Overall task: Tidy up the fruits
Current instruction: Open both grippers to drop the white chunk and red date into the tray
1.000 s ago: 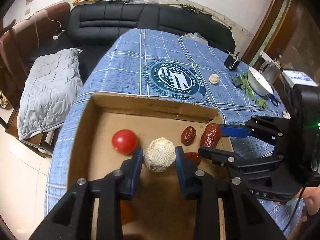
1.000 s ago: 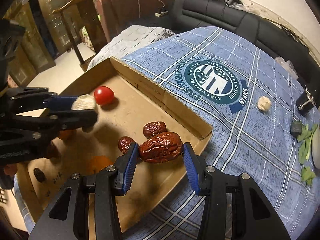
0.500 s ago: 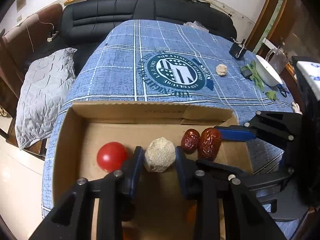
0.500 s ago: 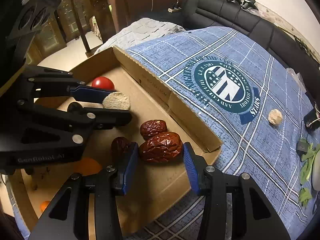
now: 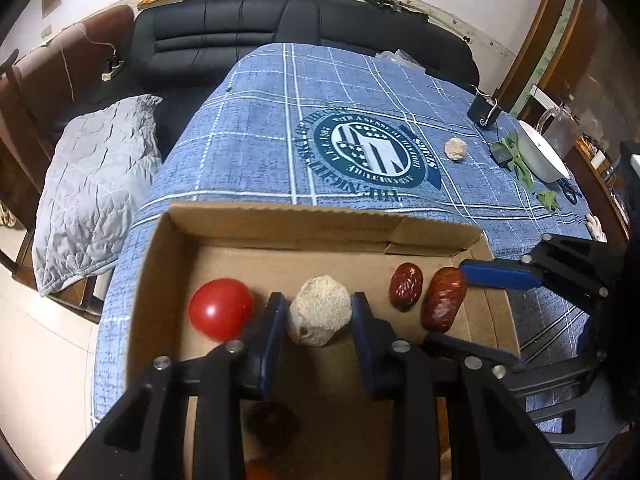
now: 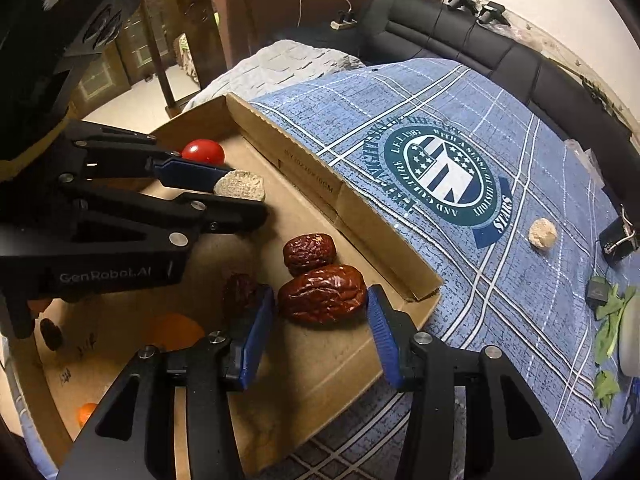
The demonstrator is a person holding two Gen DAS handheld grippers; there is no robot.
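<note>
An open cardboard box (image 5: pixel 320 220) sits on a blue checked cloth. My left gripper (image 5: pixel 318 300) is shut on a pale rough ball (image 5: pixel 320 316) just above the box floor, beside a red tomato (image 5: pixel 221 308). My right gripper (image 6: pixel 320 296) straddles a large wrinkled date (image 6: pixel 322 294) that lies on the box floor. Its jaws are opening, and small gaps show at both pads. A smaller date (image 6: pixel 309 248) lies just beyond it, and a third date (image 6: pixel 240 292) sits behind the left pad. A second pale ball (image 6: pixel 542 233) rests out on the cloth.
Orange fruits (image 6: pixel 172 330) lie in the near part of the box. A white bowl (image 5: pixel 540 156), green leaves (image 5: pixel 516 156) and a black clip (image 5: pixel 484 110) sit at the cloth's right edge. A black sofa (image 5: pixel 240 40) and a grey cushion (image 5: pixel 92 184) lie beyond.
The right jaws have spread away from the large date, which stays on the box floor. The left gripper, still holding the pale ball, has shifted slightly lower into the box.
</note>
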